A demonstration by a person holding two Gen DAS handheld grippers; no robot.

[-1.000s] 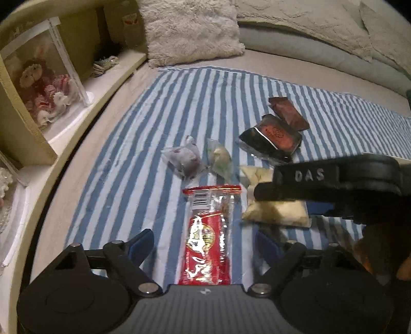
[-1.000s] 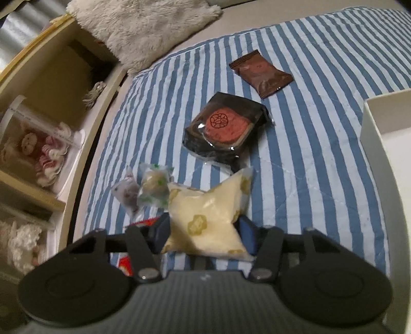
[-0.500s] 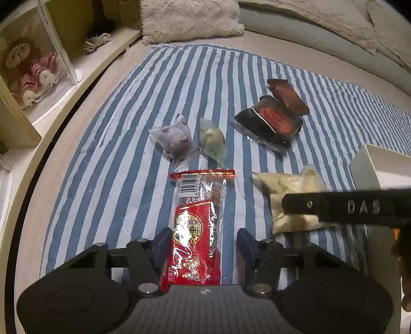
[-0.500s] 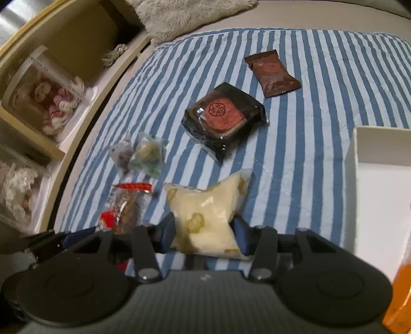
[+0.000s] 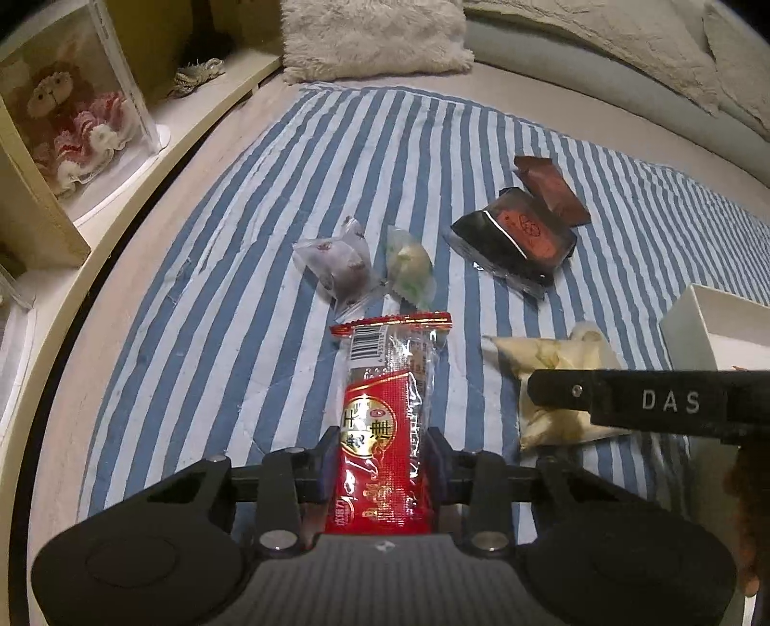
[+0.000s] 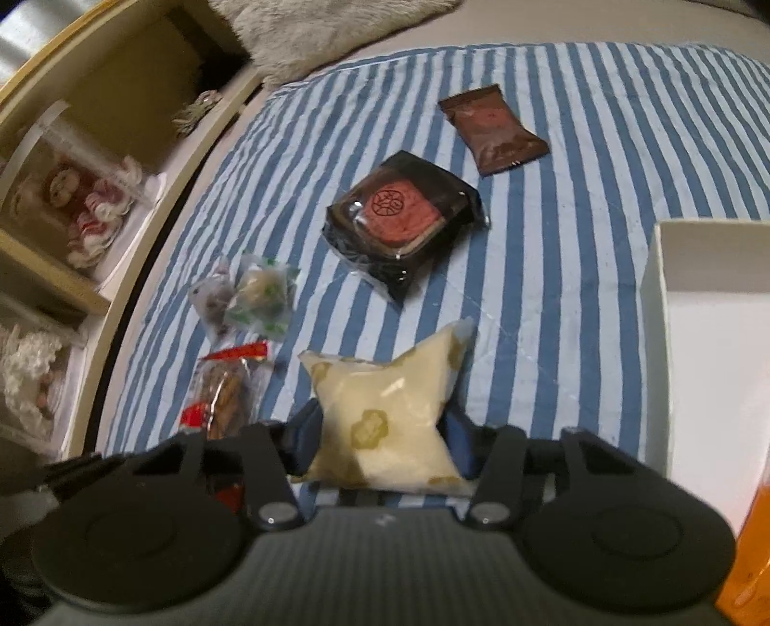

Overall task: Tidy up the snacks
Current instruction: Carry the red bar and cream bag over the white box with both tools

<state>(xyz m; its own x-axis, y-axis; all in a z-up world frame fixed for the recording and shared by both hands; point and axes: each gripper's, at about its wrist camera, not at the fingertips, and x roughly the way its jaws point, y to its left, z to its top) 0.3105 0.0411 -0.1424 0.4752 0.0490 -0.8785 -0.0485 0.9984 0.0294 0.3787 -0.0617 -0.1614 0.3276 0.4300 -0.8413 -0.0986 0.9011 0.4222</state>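
Left gripper (image 5: 380,462) jaws closing on red pack (image 5: 385,414), light, slick film; right gripper (image 6: 380,443) clamps soft, crushable yellow pouch (image 6: 380,414) mid-body

I'm working in a home bedroom or living room: a blue-striped quilt (image 5: 288,202) spread over a cushioned surface, a fluffy pillow (image 5: 370,38) at its head, and a side shelf (image 5: 159,125) holding boxed dolls (image 5: 72,110).

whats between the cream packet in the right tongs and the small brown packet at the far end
The black-wrapped mooncake lies between the cream packet and the brown packet, clearest in the right wrist view; striped cloth shows on either side of it.
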